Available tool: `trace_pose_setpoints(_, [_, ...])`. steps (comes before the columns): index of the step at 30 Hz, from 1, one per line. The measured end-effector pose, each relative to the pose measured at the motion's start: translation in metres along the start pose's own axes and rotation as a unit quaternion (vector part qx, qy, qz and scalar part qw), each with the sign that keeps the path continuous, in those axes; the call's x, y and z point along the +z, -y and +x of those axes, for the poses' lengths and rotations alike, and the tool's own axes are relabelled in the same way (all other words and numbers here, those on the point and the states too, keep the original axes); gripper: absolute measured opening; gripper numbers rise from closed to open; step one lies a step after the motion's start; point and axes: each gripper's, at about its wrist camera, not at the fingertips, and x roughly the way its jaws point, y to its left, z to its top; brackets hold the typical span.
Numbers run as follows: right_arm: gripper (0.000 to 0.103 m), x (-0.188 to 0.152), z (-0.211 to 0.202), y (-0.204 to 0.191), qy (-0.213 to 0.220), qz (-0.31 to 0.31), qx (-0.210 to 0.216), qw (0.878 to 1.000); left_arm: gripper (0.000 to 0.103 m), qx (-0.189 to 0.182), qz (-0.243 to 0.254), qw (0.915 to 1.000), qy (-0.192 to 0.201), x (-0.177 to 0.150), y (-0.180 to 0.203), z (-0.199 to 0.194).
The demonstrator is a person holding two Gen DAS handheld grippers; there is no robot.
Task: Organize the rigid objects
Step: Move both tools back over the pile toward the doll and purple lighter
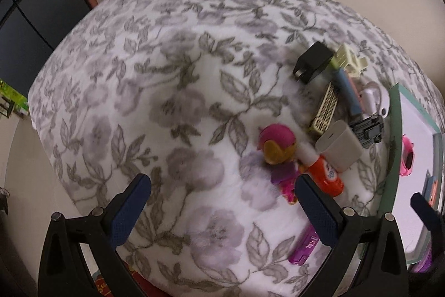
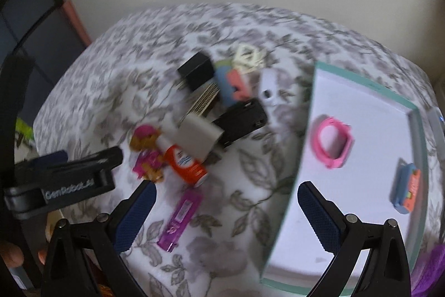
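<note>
Right wrist view, L to R: left gripper (image 2: 66,171) at frame left, jaws released; toy figure (image 2: 147,155), orange bottle (image 2: 186,163), purple lighter (image 2: 180,219) centre on floral surface (image 2: 111,74); right gripper (image 2: 226,213) jaws released, empty; pink ring (image 2: 332,142) in tray (image 2: 294,185) at right.

Left claw (image 1: 222,194) and right claw (image 2: 226,201) both gape wide, empty.
</note>
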Motion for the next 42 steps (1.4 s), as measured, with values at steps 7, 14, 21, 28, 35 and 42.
trace_pose_setpoints(7, [0.103,-0.010,0.026,-0.015,-0.050,-0.028,0.010,0.998,0.103,-0.012,-0.009,0.9998,-0.012,0.002,-0.006,0.008])
trace_pose_setpoints(14, [0.103,-0.022,0.041,-0.026,-0.091,-0.085,0.034,0.992,0.103,-0.017,-0.012,0.9996,-0.020,0.004,-0.007,0.013])
trace_pose_setpoints(21, [0.102,-0.041,0.051,-0.042,-0.121,-0.159,0.050,0.979,0.103,-0.022,-0.011,0.9995,-0.021,0.004,-0.007,0.014])
trace_pose_setpoints(28, [0.102,-0.056,0.058,-0.051,-0.128,-0.187,0.040,0.973,0.103,-0.028,-0.013,0.9992,-0.025,0.005,-0.008,0.016])
trace_pose_setpoints(35, [0.102,-0.052,0.064,-0.052,-0.108,-0.181,0.024,0.977,0.103,-0.031,-0.014,0.9989,-0.031,0.005,-0.007,0.018])
trace_pose_setpoints(42, [0.102,-0.037,0.068,-0.048,-0.085,-0.168,0.011,0.982,0.103,-0.039,-0.015,0.9980,-0.048,0.005,-0.004,0.026])
